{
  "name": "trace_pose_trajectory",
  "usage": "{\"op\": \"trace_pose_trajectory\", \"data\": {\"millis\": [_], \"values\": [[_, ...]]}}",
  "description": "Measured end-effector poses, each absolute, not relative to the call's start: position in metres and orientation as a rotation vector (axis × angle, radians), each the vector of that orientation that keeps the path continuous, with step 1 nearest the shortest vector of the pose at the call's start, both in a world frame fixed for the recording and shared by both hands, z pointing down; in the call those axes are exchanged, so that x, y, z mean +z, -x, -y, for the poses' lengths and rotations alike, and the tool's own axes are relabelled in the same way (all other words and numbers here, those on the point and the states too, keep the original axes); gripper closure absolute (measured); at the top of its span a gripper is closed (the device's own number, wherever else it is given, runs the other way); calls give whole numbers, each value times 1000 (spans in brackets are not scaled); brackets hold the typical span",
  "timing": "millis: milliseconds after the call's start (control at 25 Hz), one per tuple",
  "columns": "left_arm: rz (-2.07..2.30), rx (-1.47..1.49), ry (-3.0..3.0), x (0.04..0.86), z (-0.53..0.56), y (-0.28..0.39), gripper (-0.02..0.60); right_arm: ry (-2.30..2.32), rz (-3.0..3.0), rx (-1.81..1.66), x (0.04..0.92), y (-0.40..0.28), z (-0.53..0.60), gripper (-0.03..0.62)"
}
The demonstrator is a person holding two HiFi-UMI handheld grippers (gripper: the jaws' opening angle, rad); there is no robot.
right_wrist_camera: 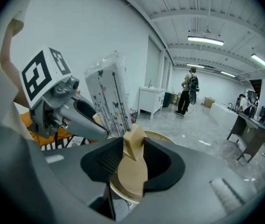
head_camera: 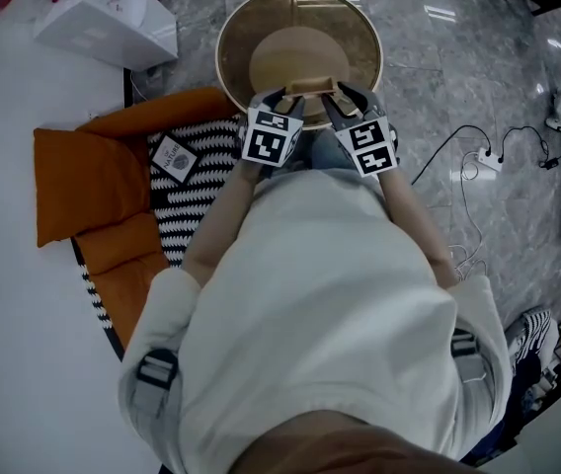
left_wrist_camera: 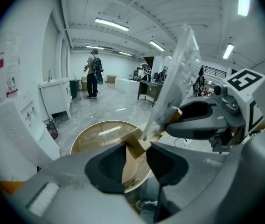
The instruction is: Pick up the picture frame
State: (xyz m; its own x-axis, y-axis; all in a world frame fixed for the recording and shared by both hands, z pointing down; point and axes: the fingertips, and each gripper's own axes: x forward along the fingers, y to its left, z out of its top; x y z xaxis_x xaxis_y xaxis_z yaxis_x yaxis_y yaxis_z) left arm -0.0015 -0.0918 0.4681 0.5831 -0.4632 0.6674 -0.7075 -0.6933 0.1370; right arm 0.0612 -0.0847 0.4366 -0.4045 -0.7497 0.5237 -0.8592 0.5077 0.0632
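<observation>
picture frame point(head_camera: 310, 89) is up off the floor, held between my two grippers and standing upright in its clear wrap, with butterflies printed on its face point(right_wrist_camera: 108, 94). my left gripper point(left_wrist_camera: 139, 147) is clamped on one wooden bottom corner and my right gripper point(right_wrist_camera: 132, 148) on the other, each with its pads pressed against the wood. directly below the frame, at twelve o'clock from me, is a round wooden tray point(head_camera: 223, 57) on the floor.

at about nine o'clock lies an orange cushion point(head_camera: 83, 181), resting on a black-and-white striped rug point(head_camera: 194, 215); a small card point(head_camera: 173, 158) sits on the rug. a white box point(head_camera: 108, 18) stands at eleven o'clock. the floor point(head_camera: 458, 77) is glossy grey marble, and at two o'clock a power strip point(head_camera: 488, 159) trails cables across it.

the room is long and white with strip lights point(right_wrist_camera: 206, 40) overhead. a white cabinet point(left_wrist_camera: 55, 97) stands by the wall, and a person with a backpack point(left_wrist_camera: 93, 73) stands far off.
</observation>
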Motion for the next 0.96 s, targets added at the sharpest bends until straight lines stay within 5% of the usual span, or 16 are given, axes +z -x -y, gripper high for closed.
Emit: {"op": "trace_pose_trajectory", "data": {"millis": [960], "values": [[968, 853, -2426, 467, 88, 7, 449, -1313, 2256, 300, 439, -58, 80, 468]]}}
